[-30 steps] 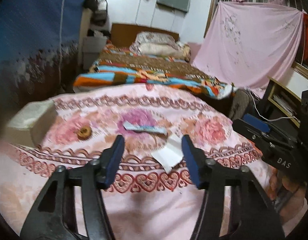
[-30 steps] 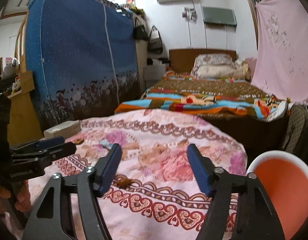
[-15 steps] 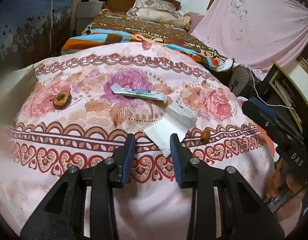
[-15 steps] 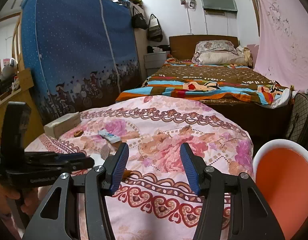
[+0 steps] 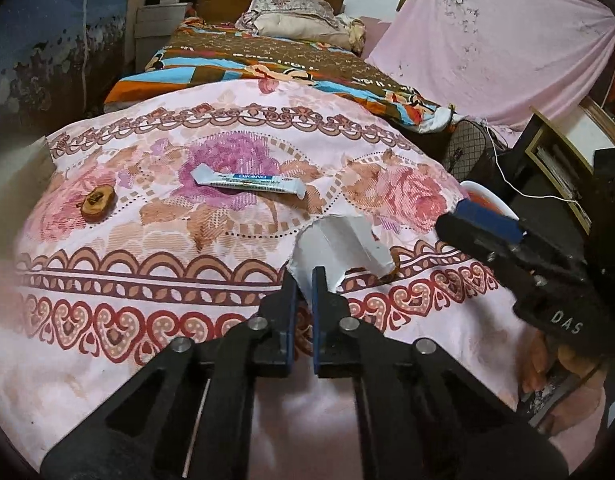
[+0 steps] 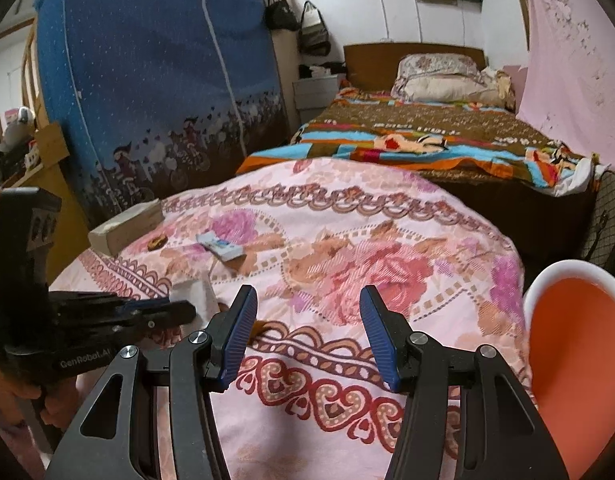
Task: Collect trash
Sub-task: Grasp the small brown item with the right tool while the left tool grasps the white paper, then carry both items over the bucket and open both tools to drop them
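Left wrist: left tongs (image 5: 303,280) pinching white paper scrap (image 5: 339,244), long axis running away; right tongs (image 6: 307,320) spread.

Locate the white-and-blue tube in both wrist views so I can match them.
Left wrist: tube lies centre-left on the purple flower, beyond the shut left gripper.
Right wrist: tube sits left of centre, far from the gripper.
Shared landmark: the brown round piece left of it.
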Available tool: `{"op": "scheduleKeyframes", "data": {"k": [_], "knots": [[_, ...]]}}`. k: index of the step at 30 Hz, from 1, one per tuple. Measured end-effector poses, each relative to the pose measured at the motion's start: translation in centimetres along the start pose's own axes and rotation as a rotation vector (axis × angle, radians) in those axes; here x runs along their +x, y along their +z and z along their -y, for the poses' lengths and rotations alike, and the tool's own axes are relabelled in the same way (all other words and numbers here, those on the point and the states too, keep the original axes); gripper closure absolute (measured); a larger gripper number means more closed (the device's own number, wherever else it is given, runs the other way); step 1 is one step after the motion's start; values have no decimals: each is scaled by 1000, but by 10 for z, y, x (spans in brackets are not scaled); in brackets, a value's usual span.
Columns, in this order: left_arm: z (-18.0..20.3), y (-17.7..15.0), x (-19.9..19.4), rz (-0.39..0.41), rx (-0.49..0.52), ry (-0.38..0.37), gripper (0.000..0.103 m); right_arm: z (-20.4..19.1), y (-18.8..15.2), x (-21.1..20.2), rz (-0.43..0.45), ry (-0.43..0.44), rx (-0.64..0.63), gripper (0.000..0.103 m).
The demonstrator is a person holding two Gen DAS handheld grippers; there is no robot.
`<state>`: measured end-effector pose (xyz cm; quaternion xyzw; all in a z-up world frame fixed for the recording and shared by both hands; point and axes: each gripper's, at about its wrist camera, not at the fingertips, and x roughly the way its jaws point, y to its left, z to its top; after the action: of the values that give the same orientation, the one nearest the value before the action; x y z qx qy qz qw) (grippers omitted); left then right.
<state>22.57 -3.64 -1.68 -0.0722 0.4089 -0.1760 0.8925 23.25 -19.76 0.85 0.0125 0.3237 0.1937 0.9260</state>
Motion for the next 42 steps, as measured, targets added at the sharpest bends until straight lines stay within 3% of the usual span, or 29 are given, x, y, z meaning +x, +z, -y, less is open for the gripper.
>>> {"op": "scheduleKeyframes", "data": {"k": [6, 13, 18, 22, 26, 33, 42], "knots": [[-3, -3, -18, 97, -24, 36, 103, -3, -3, 12, -71, 69, -10, 51], [-18, -4, -22, 132, -112, 40, 103, -21, -5, 31, -158, 82, -83, 52], [-21, -4, -16, 109, -136, 42, 103, -22, -5, 37, -184, 96, -91, 62], [-22, -4, -16, 114, -133, 43, 103, -27, -6, 38, -195, 103, -120, 78], [-21, -5, -21, 135, -123, 49, 103, -30, -7, 37, -190, 106, -134, 79], [-8, -7, -38, 225, -67, 73, 103, -27, -5, 18, -94, 95, -125, 79], [27, -3, -68, 419, 16, 57, 103, -18, -5, -39, 215, 24, -82, 79]]}}
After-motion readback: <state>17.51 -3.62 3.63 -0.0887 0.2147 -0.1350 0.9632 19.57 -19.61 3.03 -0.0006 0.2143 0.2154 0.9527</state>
